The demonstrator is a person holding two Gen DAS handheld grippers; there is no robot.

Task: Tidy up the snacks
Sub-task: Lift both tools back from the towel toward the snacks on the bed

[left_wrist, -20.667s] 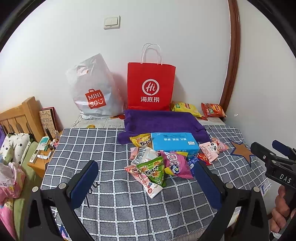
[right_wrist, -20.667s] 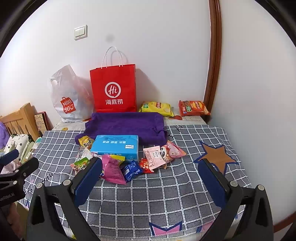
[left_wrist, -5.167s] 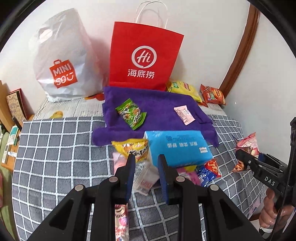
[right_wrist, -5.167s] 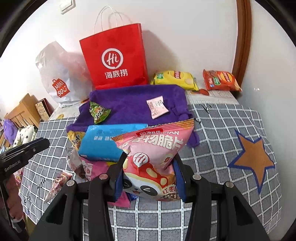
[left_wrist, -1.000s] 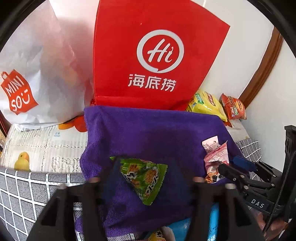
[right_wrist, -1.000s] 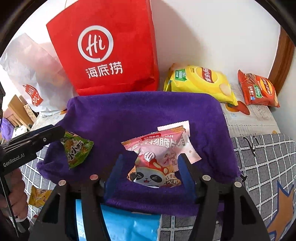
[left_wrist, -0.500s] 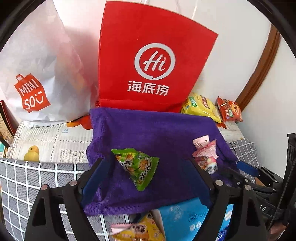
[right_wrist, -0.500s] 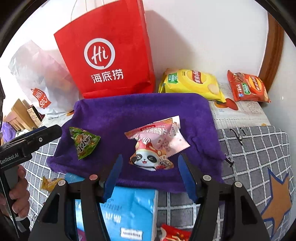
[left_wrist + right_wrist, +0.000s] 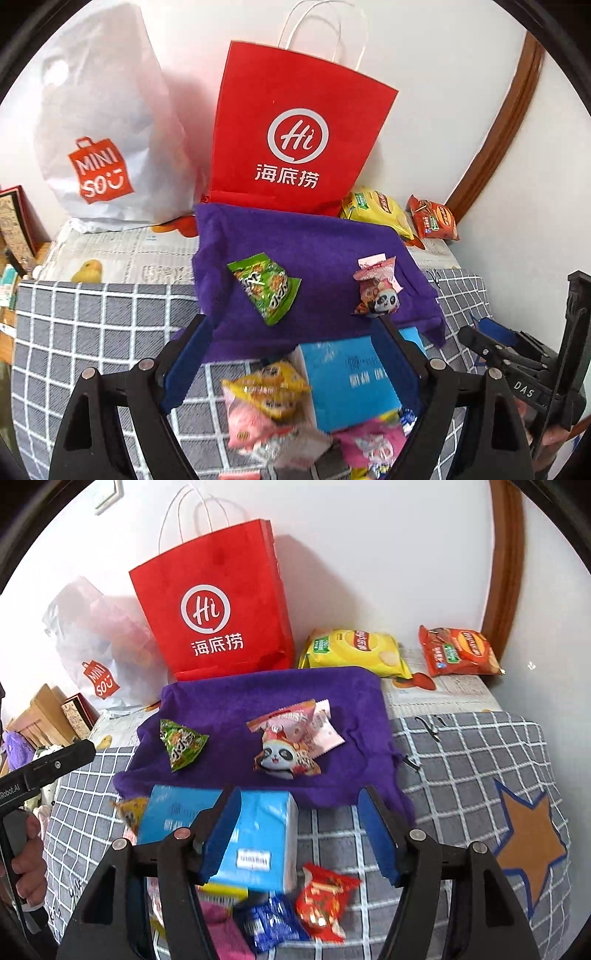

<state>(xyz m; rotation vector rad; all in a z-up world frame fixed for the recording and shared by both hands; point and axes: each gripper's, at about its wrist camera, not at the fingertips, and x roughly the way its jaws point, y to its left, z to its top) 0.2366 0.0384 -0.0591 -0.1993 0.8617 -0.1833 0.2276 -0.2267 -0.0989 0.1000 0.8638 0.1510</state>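
Compared with a second ago, the green snack packet [image 9: 266,288] and the panda snack packet [image 9: 376,291] are now lying released on the purple towel [image 9: 314,240], so two items are being counted as sorted. The left tongs [image 9: 291,354] are being held wide and empty, while the right tongs [image 9: 299,830] are opening with nothing between them. Free room is being left toward the unsorted pile [image 9: 288,904] near the bed [image 9: 480,757] edge.

Home bedroom: wooden headboard [image 9: 40,709], checked bedspread [image 9: 461,760], shopping bags [image 9: 295,125] against wall, snacks strewn on bed.
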